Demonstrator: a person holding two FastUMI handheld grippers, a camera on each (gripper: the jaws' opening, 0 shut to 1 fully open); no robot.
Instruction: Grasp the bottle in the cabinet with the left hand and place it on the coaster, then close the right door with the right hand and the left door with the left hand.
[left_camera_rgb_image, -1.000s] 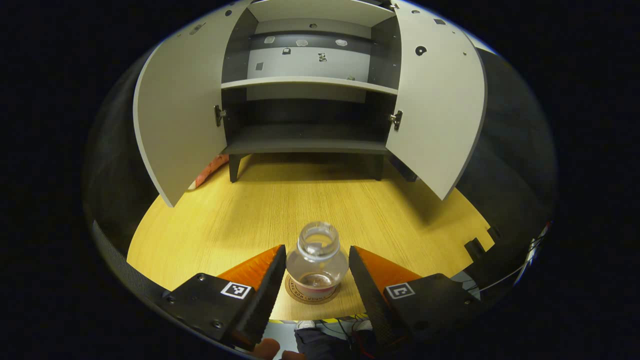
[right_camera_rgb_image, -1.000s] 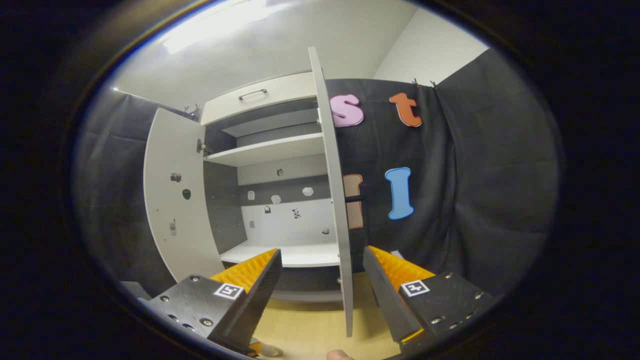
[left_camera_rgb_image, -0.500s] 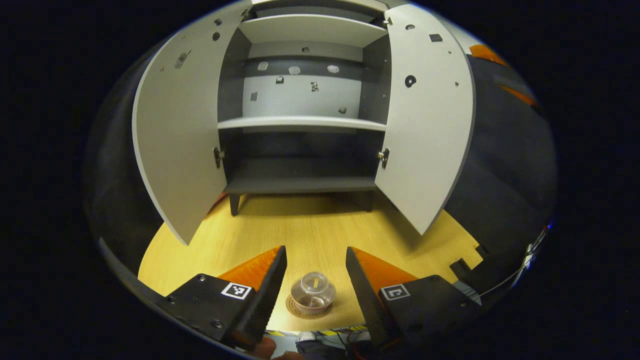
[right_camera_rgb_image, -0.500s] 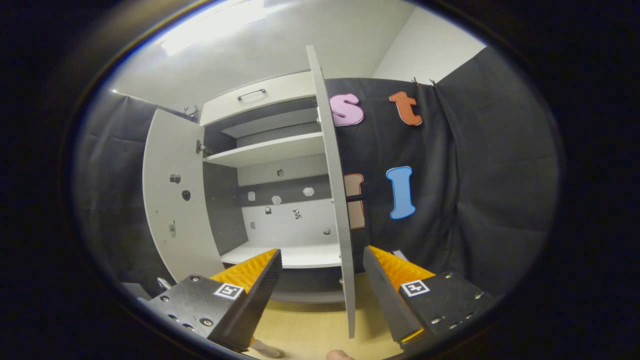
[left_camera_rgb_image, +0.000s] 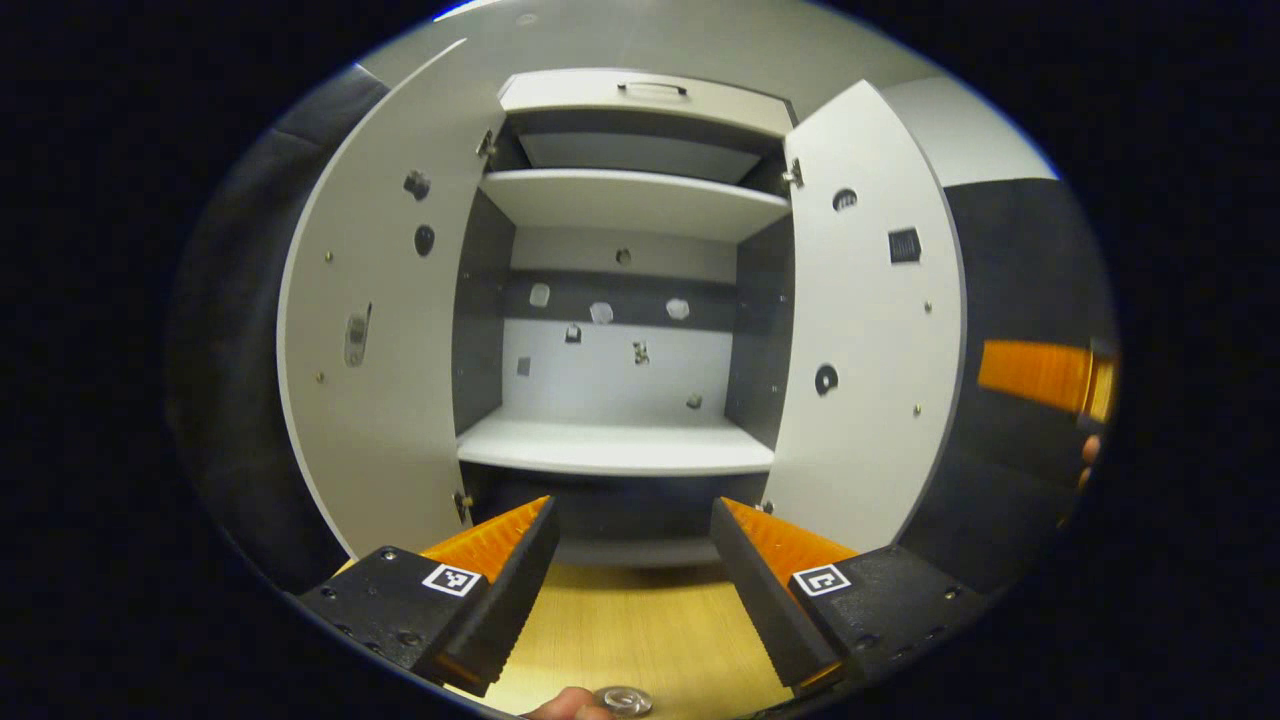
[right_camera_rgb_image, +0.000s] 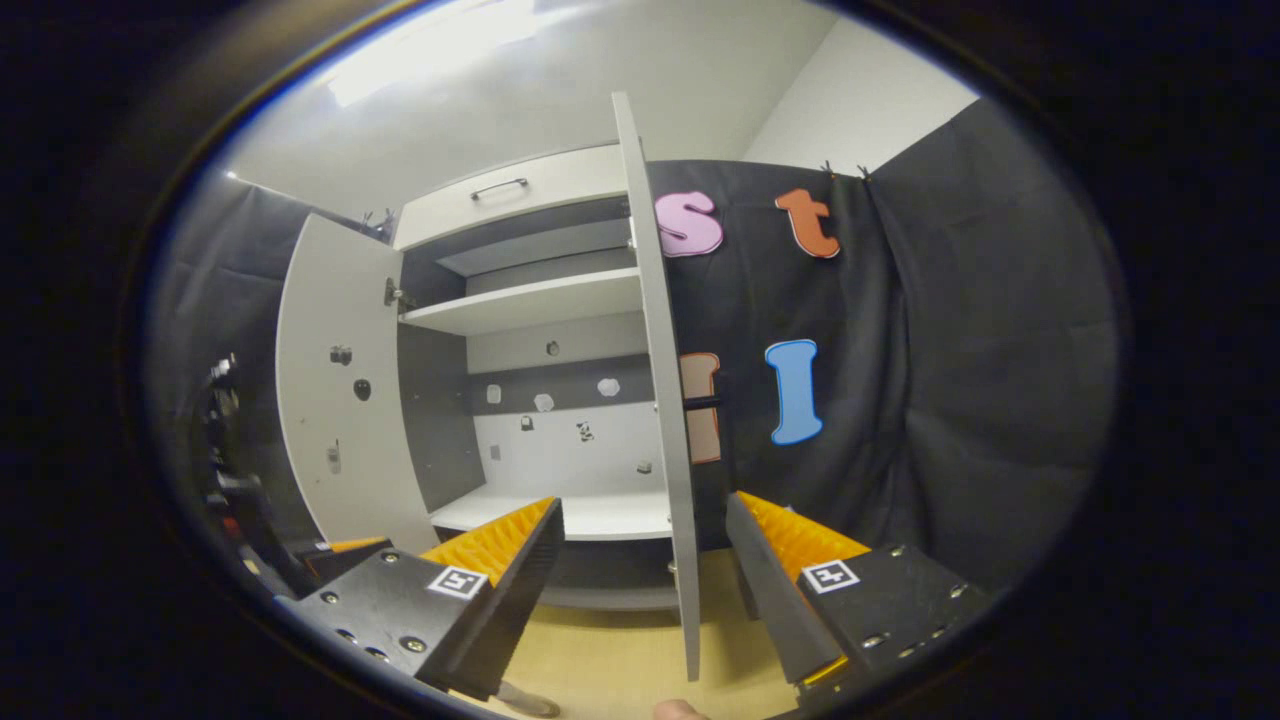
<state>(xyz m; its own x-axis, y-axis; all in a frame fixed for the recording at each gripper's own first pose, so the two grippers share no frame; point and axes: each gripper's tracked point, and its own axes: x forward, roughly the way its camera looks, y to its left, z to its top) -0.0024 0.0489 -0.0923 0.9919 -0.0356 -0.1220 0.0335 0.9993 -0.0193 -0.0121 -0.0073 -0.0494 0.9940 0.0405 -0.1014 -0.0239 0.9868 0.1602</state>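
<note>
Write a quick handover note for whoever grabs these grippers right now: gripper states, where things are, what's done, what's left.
Left gripper: open, empty, facing the cabinet.
Right gripper: open, empty, the right door edge-on between its fingers, untouched.
Bottle: only its mouth visible at the bottom edge, on the table; coaster hidden.
Left door is open too.
Left: close right door, then left.

I see a cabinet with pale grey doors and shelves, and dark grey side walls inside. The back has a dark band with small pale stickers. The table is yellow wood with fine lines.
</note>
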